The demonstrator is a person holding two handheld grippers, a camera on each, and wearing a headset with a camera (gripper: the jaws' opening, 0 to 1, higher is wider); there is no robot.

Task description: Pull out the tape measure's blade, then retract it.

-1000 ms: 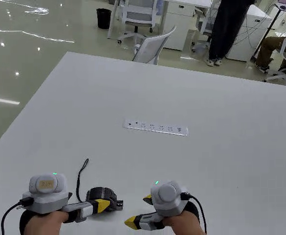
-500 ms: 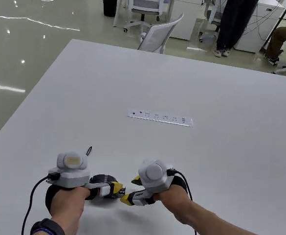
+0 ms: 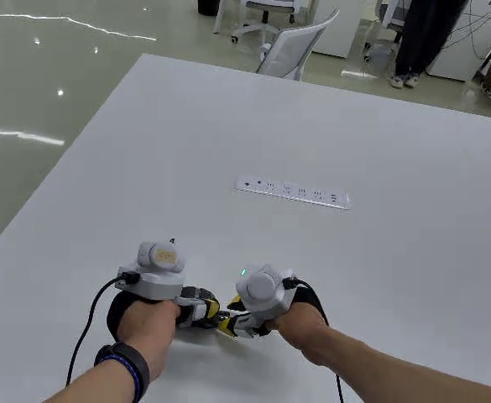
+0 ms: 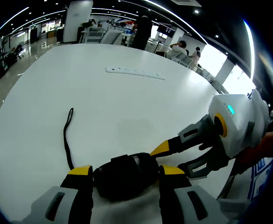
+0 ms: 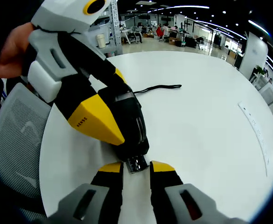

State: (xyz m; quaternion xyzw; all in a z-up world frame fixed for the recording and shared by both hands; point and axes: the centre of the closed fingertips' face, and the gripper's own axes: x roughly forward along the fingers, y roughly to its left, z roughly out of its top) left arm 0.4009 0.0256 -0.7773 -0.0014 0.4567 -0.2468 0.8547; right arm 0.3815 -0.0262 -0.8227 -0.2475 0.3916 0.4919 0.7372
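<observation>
The left tool clenches the tape measure by the table's near edge; the right tool pinches its blade tip; open table runs ahead to the power strip

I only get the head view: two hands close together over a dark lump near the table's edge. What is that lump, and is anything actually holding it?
Observer: It is a black tape measure. The left gripper view shows the left gripper with a jaw pressed on each side of its case.
Visitor: What is the other hand doing?
Observer: In the right gripper view, the right gripper has its jaws closed on the small metal hook at the case's mouth. The blade is not yet drawn out.
Visitor: Is anything hanging off it?
Observer: A thin black strap lies slack on the white table, beside the left gripper's jaw.
</observation>
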